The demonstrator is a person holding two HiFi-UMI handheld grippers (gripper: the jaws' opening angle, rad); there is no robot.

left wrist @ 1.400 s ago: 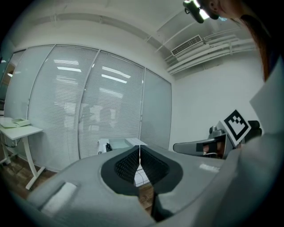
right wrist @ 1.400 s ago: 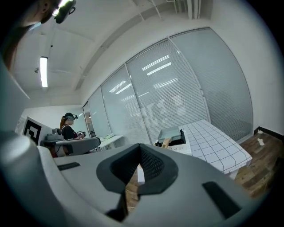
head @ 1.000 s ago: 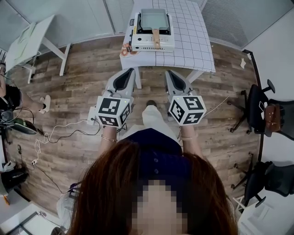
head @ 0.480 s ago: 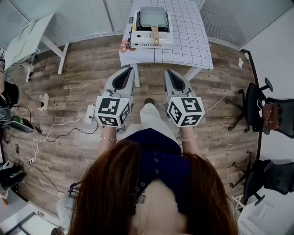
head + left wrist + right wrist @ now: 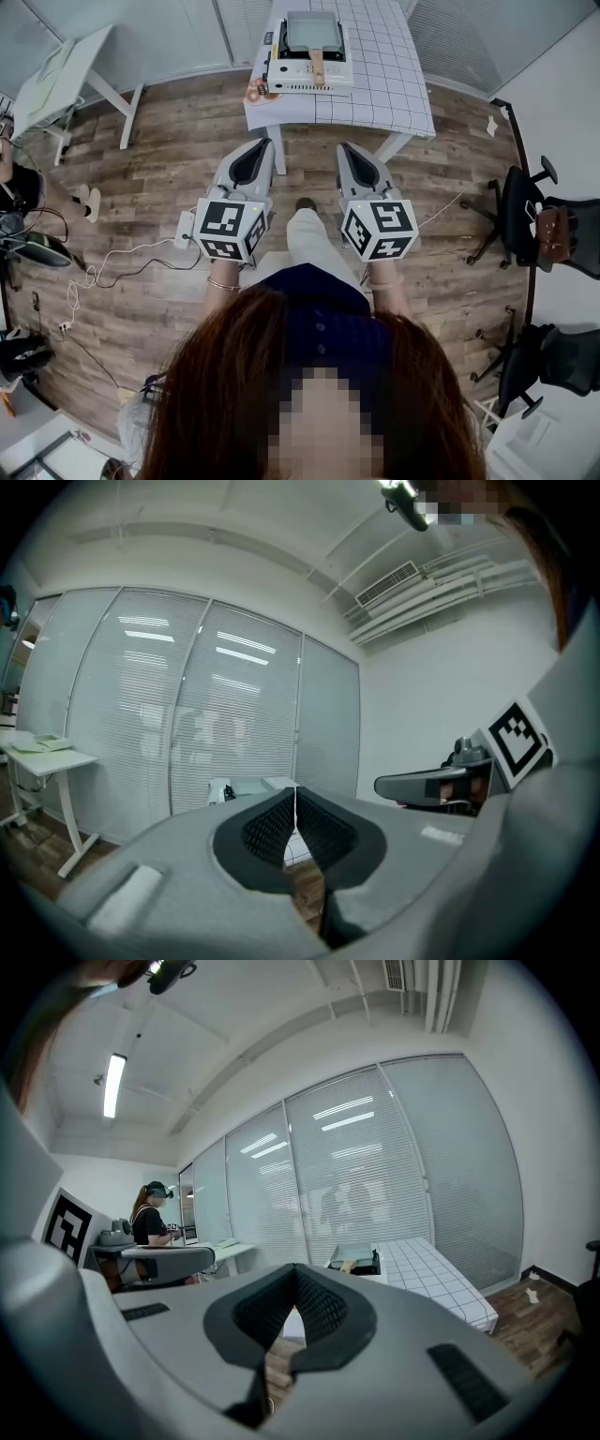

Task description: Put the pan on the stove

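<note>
A rectangular grey pan (image 5: 312, 32) with a wooden handle (image 5: 318, 67) rests on a white portable stove (image 5: 307, 77) at the near end of the checked table (image 5: 375, 84). In the right gripper view the pan (image 5: 354, 1254) and stove show far ahead. My left gripper (image 5: 265, 143) and right gripper (image 5: 343, 148) hang side by side over the wooden floor, well short of the table. Both stand shut with nothing between their jaws. The left gripper (image 5: 295, 791) points toward the blinds and the right gripper (image 5: 296, 1269) toward the table.
A white desk (image 5: 66, 80) stands at the left by the window blinds. Black office chairs (image 5: 534, 234) stand at the right. Cables (image 5: 112, 267) trail across the floor on the left. Another person (image 5: 150, 1222) stands at a far desk in the right gripper view.
The table with the stove and pan has slid a little farther up in the head view. Both grippers stay shut and keep their places.
</note>
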